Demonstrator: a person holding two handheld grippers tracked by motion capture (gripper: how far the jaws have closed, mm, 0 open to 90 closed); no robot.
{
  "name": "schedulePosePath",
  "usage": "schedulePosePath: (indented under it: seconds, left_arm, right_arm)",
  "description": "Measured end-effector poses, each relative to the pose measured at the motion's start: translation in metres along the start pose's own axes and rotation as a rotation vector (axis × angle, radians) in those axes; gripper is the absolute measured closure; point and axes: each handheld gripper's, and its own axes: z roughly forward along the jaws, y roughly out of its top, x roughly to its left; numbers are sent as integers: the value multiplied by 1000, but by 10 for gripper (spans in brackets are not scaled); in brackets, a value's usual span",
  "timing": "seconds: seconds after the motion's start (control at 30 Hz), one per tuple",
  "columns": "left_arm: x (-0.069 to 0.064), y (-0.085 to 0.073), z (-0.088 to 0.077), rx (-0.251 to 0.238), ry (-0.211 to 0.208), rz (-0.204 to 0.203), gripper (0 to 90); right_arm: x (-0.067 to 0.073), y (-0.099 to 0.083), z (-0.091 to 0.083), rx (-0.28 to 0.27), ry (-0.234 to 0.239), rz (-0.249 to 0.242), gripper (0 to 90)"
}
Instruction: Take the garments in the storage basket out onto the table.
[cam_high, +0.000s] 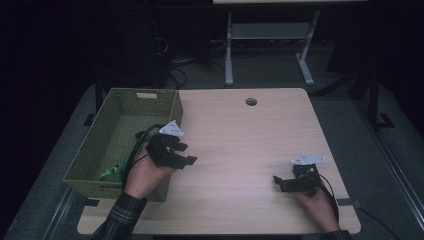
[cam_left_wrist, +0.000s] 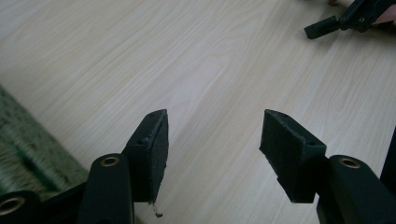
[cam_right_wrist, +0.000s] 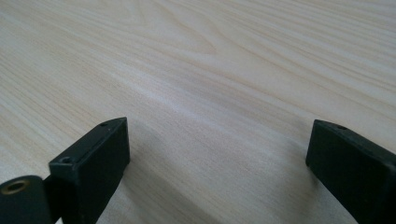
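Running from the lower left of the high view up toward its centre top, the green woven basket (cam_high: 150, 100) sits with its long axis along the table's (cam_high: 240, 130) left edge, one short wall toward the person and the other, with a handle slot, at the far end. It is a rectangular, open-topped bin of olive weave, and its wall fills the lower left corner of the left gripper view (cam_left_wrist: 23, 144). Inside its near corner lies a crumpled bright green thing (cam_high: 114, 171), too small to make out clearly.

The left gripper (cam_high: 184, 154) hangs over the basket's right wall, left of centre in the high view, jaws pointing right across the pale wood. Its jaws stand apart with nothing between them (cam_left_wrist: 212, 144).

The right gripper (cam_high: 278, 182) rests on the table at the lower right, well apart from the basket, pointing left. Its jaws are spread wide over bare wood (cam_right_wrist: 217, 158), holding nothing.
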Motion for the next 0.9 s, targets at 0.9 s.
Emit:
schedulePosePath:
  seconds: [0.9]
  left_arm:
    - [41,-41,-66,-21,126,-110,545]
  right_arm:
    - [0,0,0,1,0,0,58]
